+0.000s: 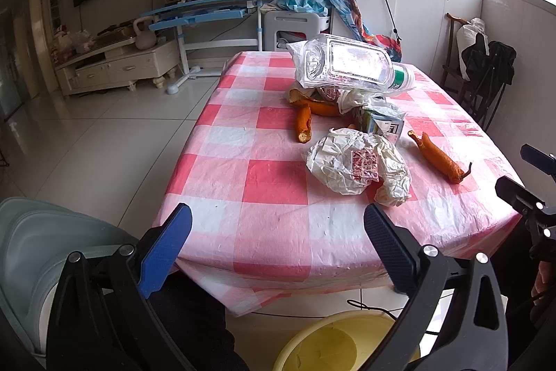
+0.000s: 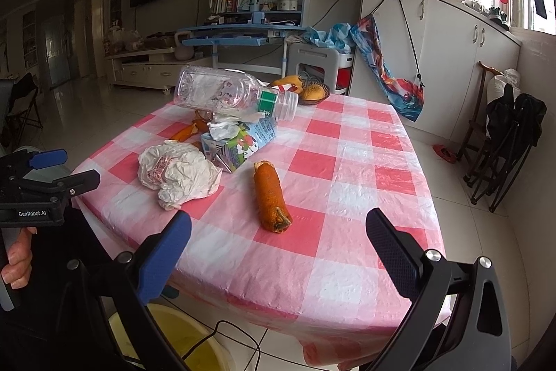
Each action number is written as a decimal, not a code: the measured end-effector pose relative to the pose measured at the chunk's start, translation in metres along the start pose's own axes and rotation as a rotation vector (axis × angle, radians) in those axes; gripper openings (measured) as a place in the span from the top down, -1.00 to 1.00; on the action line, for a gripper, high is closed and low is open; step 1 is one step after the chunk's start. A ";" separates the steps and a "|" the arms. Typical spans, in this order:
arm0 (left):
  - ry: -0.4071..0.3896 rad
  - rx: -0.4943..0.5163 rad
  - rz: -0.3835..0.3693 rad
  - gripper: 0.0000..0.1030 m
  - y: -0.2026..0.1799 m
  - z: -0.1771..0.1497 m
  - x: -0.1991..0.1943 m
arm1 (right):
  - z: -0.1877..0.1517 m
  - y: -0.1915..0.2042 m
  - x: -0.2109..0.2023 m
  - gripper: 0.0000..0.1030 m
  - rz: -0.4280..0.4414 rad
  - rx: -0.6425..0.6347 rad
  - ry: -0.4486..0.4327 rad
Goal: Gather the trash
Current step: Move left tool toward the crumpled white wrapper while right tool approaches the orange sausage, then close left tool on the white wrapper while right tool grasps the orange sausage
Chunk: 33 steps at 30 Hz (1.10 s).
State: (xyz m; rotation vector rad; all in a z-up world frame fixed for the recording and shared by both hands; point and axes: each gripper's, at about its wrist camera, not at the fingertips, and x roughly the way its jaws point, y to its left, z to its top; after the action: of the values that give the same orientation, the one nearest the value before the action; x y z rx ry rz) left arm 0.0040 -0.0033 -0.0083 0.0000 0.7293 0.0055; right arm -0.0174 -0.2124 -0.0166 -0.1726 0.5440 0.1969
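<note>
Both tongs, left gripper [image 1: 278, 232] and right gripper [image 2: 278, 235], gape wide and hold nothing, while the yellow bin [image 1: 333, 339] (bottom centre) looks bare inside.

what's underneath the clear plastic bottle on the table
The bottle lies on its side atop crumpled tissue, a milk carton and orange peel. Anything deeper in the pile is covered.
</note>
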 end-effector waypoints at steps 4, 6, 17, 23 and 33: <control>0.004 -0.006 -0.006 -0.86 0.000 0.000 0.000 | 0.000 0.000 0.003 -0.87 0.009 0.008 0.010; 0.007 -0.003 -0.002 -0.86 0.000 0.001 -0.001 | 0.001 -0.001 0.005 -0.87 0.017 0.013 0.014; 0.047 0.028 -0.050 -0.86 -0.014 0.022 0.023 | 0.015 -0.004 0.032 -0.78 0.066 -0.021 0.081; 0.039 0.037 -0.094 -0.86 -0.031 0.038 0.044 | 0.020 -0.011 0.062 -0.43 0.088 -0.008 0.152; 0.099 0.092 -0.156 -0.32 -0.059 0.045 0.084 | 0.011 -0.014 0.084 0.16 0.104 0.005 0.236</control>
State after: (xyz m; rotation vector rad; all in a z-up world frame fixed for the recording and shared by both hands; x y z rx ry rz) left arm 0.0970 -0.0621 -0.0309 0.0308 0.8262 -0.1776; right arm 0.0616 -0.2116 -0.0499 -0.1639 0.7893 0.2784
